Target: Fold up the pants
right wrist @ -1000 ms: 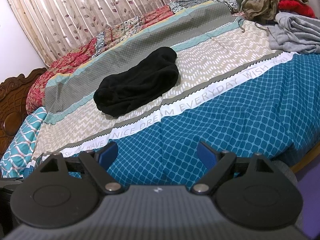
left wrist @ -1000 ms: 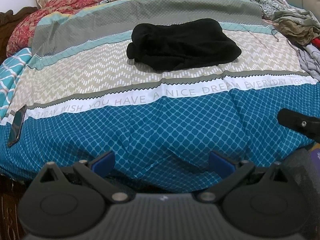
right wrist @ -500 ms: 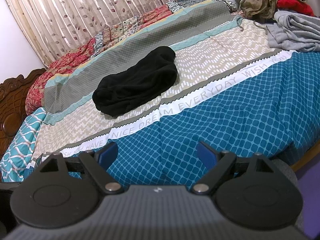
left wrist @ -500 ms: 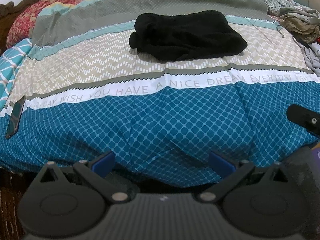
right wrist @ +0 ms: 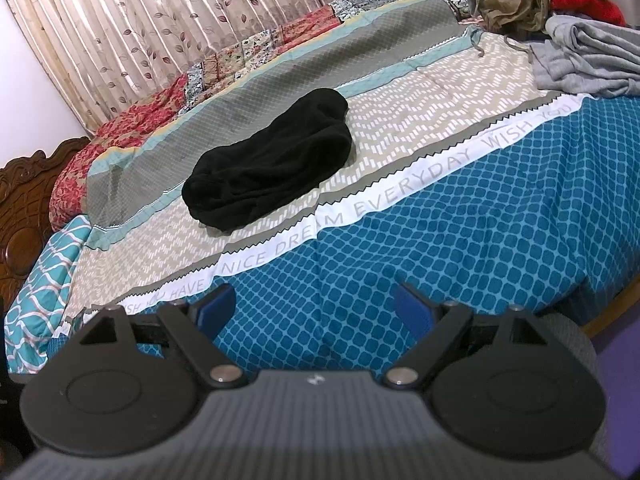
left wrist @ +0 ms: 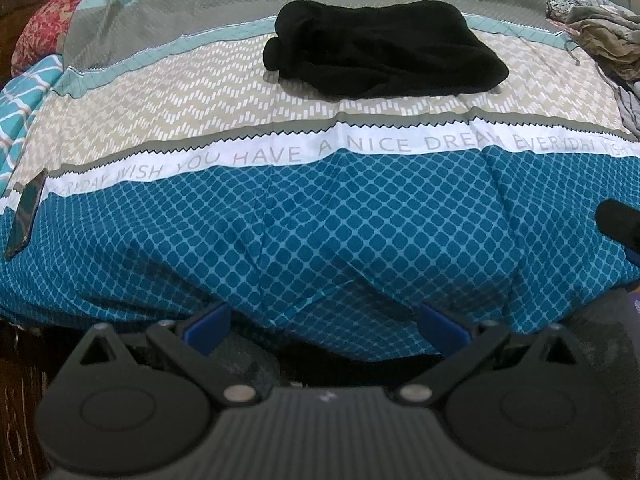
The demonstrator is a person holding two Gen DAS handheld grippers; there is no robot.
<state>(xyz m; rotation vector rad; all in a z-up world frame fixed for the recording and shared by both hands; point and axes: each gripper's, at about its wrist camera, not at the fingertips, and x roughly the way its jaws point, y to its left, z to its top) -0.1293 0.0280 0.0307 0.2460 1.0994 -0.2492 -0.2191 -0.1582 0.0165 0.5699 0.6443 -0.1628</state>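
Observation:
Black pants (left wrist: 384, 50) lie folded into a compact bundle on the beige zigzag band of the bedspread, also seen in the right wrist view as the black pants (right wrist: 272, 168). My left gripper (left wrist: 324, 326) hangs open at the bed's near edge, well short of the pants, nothing between its blue pads. My right gripper (right wrist: 316, 310) is open too, over the blue diamond-patterned part of the spread, empty. A black part of the right gripper (left wrist: 620, 222) shows at the right edge of the left wrist view.
A pile of clothes (right wrist: 560, 12) in grey, olive and red sits at the bed's far right. A dark phone (left wrist: 26, 216) lies near the left edge of the spread. A carved wooden headboard (right wrist: 24, 200) stands at the left, curtains (right wrist: 160, 20) behind.
Both grippers have drifted slightly toward the bed; the pants appear a little nearer in the left wrist view. Both stay open and empty, and the pants have not moved.

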